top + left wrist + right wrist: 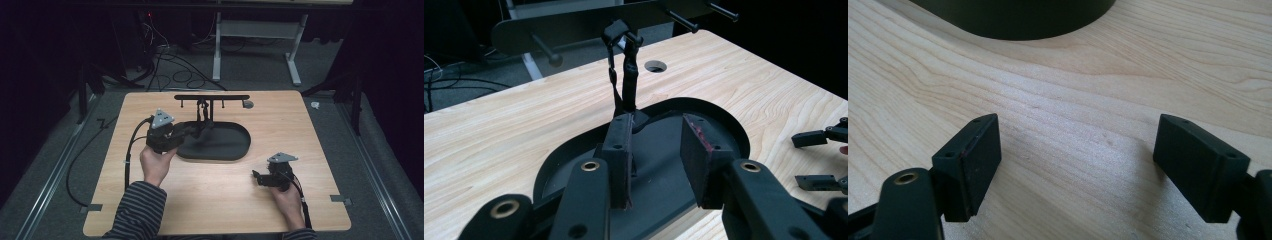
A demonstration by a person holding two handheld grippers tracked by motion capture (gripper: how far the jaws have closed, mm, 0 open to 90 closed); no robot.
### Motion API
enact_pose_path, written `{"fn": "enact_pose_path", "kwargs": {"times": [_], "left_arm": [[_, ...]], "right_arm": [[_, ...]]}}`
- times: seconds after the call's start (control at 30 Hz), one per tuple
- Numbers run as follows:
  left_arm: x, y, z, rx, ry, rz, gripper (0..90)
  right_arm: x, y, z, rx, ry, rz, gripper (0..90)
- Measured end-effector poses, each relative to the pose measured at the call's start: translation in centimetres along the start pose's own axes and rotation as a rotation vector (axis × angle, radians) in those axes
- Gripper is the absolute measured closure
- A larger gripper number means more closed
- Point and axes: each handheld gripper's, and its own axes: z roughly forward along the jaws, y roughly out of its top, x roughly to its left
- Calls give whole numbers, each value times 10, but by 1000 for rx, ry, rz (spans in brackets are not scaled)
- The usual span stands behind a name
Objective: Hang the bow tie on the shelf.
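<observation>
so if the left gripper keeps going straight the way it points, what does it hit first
Probably the dark strap hanging from the black rack; the left gripper points at it over the black tray. Depth is unclear.

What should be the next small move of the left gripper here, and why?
Probably draw the left gripper back a little from the hanging strap. The jaws stand apart with nothing between them, and the strap already hangs from a peg of the black rack over the tray.
</observation>
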Motion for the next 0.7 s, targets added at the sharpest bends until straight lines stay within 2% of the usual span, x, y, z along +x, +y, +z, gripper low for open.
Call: {"fn": "enact_pose_path", "kwargs": {"times": [0.4,0.5,0.7], "left_arm": [[0,-9,-11,-16,-5,-13,641],[2,-12,-15,-24,-7,-26,641],[1,-20,-21,-15,-4,-28,642]], "right_arm": [[0,0,0,1,0,2,204],[0,0,0,0,0,0,205],[0,0,0,1,0,3,204]]}}
